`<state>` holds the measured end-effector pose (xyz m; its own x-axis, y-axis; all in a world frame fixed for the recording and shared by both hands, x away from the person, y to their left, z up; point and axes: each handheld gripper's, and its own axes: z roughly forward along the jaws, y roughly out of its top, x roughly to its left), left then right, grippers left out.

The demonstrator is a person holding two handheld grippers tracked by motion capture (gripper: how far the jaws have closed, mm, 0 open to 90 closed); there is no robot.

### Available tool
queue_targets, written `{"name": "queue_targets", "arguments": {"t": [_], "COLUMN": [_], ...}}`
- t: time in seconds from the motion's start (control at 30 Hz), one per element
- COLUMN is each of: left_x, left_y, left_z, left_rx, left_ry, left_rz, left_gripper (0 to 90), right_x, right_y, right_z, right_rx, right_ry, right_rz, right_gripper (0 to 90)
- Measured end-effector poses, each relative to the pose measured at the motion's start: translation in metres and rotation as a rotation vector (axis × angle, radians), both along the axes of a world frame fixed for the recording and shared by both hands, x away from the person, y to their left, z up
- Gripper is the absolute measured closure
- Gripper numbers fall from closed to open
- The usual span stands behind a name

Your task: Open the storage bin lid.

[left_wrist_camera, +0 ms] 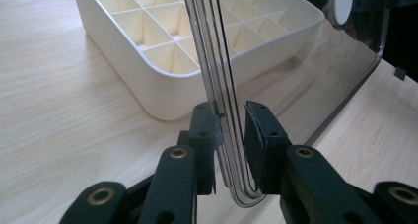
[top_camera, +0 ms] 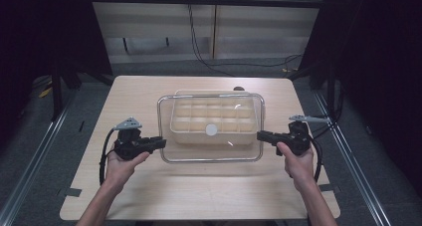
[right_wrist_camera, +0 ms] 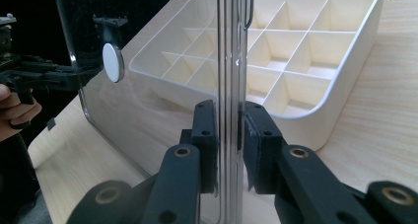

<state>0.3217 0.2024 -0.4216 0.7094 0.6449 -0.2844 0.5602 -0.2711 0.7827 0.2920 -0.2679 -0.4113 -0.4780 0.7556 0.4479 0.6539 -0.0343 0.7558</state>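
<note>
A person stands at the wooden table (top_camera: pixel 149 196) with a gripper in each hand, and both are clamped on the rim of a clear plastic lid (top_camera: pixel 211 156). The left gripper (top_camera: pixel 160 143) pinches the lid's left edge near the front corner; the right gripper (top_camera: pixel 261 135) pinches the opposite edge. In the left gripper view the jaws stand on either side of the ridged rim (left_wrist_camera: pixel 224 135), pressing on it, and the right gripper view shows the same on the other side (right_wrist_camera: pixel 230 135).

The lid hangs over a cream tray (top_camera: pixel 179 129) divided into small square compartments, which sits in the middle of the table. The lid looks tilted, its near edge lower and toward the person; whether it touches the tray I cannot tell. A white round knob (top_camera: pixel 211 130) sits on its panel.

I judge the lid light and fairly stiff, but thin enough to flex if one side leads. The smooth plastic looks slippery, so the stepped rim is the sensible place to grip, with both sides moved together. It would likely scratch or crack if dropped on a corner.
</note>
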Motion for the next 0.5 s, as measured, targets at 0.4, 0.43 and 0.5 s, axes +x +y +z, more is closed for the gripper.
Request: {"name": "queue_targets", "arguments": {"t": [0.4,0.43,0.5], "left_x": [-0.009,-0.011,-0.012], "left_y": [0.0,0.0,0.0], "left_z": [0.0,0.0,-0.001], "left_rx": [0.007,0.004,0.012], "left_ry": [0.007,0.008,0.013], "left_rz": [-0.025,-0.025,-0.031], "left_gripper": [74.6,74.7,74.7], "right_x": [-0.017,-0.019,-0.021], "right_y": [-0.001,-0.001,-0.002], "right_z": [-0.002,-0.002,-0.003], "right_rx": [0.0,0.005,0.007], "right_ry": [0.009,0.006,0.008], "right_rz": [0.005,0.009,0.011], "right_gripper": [77.8,77.8,77.9]}}
